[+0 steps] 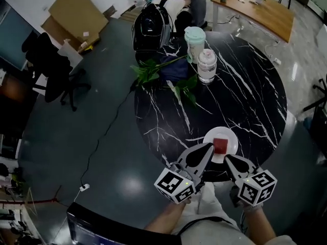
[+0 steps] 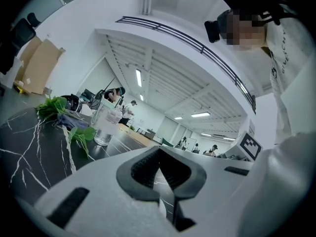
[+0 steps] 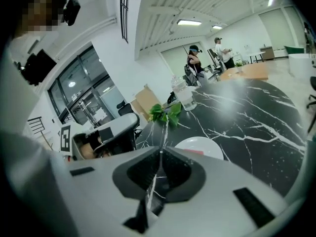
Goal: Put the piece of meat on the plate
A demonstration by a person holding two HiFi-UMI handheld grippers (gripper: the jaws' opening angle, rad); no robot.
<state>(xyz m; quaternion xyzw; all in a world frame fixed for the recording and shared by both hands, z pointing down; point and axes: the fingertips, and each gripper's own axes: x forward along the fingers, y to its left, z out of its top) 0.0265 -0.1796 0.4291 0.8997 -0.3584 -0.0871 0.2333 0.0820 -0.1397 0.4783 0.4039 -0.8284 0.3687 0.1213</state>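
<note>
A red piece of meat (image 1: 220,145) lies on a small white plate (image 1: 229,138) at the near edge of the round black marble table (image 1: 255,101). My left gripper (image 1: 210,147) hangs just left of the plate, its jaws shut with nothing between them; its tip overlaps the plate's rim in the head view. My right gripper (image 1: 228,158) is just in front of the plate, jaws shut and empty. In the right gripper view the plate (image 3: 202,143) and a red sliver of meat (image 3: 196,152) show just beyond the shut gripper (image 3: 160,153). In the left gripper view the gripper (image 2: 159,156) is shut too.
At the table's far side stand a mint-lidded cup (image 1: 194,38) and a clear bottle (image 1: 206,65), with leafy green stems (image 1: 162,70) lying beside them. A black backpack (image 1: 152,27), an office chair (image 1: 51,68), cardboard (image 1: 76,11) and a wooden desk (image 1: 263,10) lie beyond.
</note>
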